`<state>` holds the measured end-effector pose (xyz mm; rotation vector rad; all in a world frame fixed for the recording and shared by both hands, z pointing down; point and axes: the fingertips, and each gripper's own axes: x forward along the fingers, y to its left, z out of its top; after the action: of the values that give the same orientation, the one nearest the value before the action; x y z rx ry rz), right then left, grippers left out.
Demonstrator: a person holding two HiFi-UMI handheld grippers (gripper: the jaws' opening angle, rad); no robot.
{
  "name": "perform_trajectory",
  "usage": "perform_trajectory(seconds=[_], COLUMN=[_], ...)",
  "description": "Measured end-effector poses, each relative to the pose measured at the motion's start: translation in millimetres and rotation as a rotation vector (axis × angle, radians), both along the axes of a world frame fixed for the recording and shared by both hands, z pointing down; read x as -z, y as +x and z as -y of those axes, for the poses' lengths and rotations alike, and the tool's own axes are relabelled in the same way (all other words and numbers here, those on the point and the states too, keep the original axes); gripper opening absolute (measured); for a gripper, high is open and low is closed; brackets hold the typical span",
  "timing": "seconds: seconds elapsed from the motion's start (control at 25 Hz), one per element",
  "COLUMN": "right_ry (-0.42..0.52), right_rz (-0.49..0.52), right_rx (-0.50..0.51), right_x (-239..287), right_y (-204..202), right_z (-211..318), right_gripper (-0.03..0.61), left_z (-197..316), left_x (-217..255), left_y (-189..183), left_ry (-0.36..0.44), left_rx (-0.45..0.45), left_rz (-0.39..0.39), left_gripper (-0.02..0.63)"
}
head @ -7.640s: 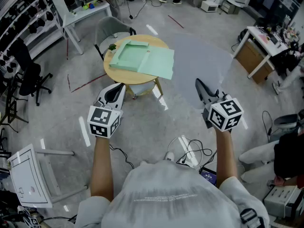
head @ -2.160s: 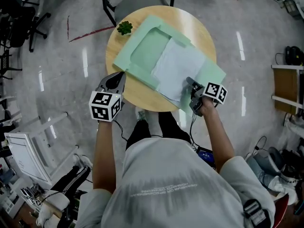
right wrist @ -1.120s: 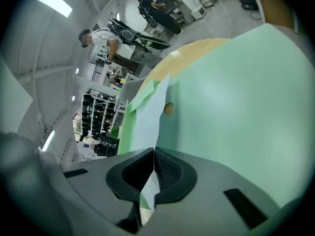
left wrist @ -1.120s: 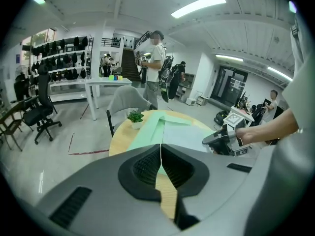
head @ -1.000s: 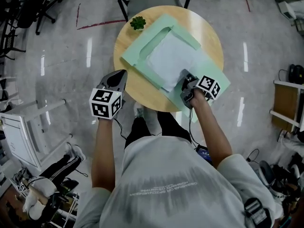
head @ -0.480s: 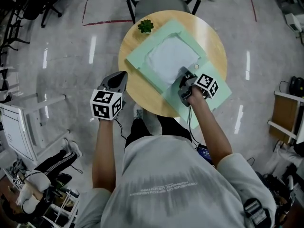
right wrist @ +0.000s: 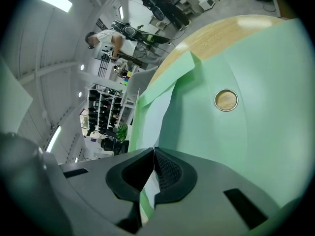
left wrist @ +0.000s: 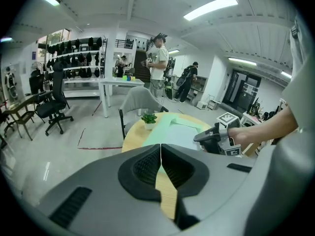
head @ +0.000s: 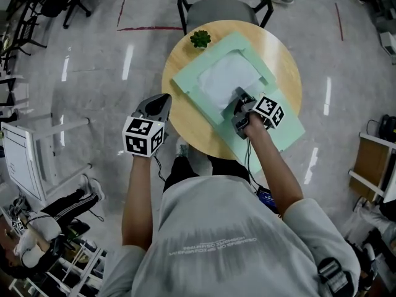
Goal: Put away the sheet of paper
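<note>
Seeing the sheet of paper (head: pixel 226 79) white and flat on the far half of an open green folder (head: pixel 286 132), inside that half's raised green border. Can't tell whether tucked under the border or only lying within it.

Reading the sheet's near edge as pinched by the right gripper (head: pixel 238 101). Jaws clenched on it, with a pale strip of the sheet (right wrist: pixel 150 132) running out from between the tips (right wrist: pixel 154 150) in the right gripper view. Also catching there a round hole (right wrist: pixel 226 100) in the folder's near half, with wood showing through.

Placing the folder diagonally on a round wooden desk (head: pixel 185 119), near-right corner hanging past the rim.

Finding the left gripper (head: pixel 162 101) low at the desk's left rim, just beside it and apart from the folder. Jaws closed on nothing, tips meeting (left wrist: pixel 161 146) in the left gripper view, with only desk wood visible below them. Picking up the sheet (left wrist: pixel 177 134) and the right gripper (left wrist: pixel 211 139) beyond those tips.

Noting a small potted plant (head: pixel 200 39) on the desk's far-left edge, just beside the folder's far corner, and a grey chair (head: pixel 226 8) right behind the desk.
</note>
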<state>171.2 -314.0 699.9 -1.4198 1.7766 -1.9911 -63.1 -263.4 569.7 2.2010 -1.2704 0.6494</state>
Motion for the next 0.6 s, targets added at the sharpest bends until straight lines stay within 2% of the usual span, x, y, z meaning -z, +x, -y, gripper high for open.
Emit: perform_trajectory(seconds=[0.28,0.36,0.4,0.6], right_ry=[0.031,0.036,0.033,0.015], right_rz=[0.003,0.009,0.004,-0.059], right_rx=[0.051,0.064,0.069,0.053], right_x=[-4,-4,-4,1], right_y=[-15,-18,-18,-4], right_z=[8,7,5,-17], right_gripper=[0.044,0.175,0.209,0.221], left_z=[-12,-16,-18,-20], left_x=[2,-1,-2,0], left_y=[-13,-17,-18,-19], left_ry=[-0.004,-0.006,-0.006,0.005], left_rx=[0.010,0.006,0.001,-0.032], left_rz=[0.021,0.034,0.041,0.017], left_gripper=[0.020,0.020,0.020,0.020])
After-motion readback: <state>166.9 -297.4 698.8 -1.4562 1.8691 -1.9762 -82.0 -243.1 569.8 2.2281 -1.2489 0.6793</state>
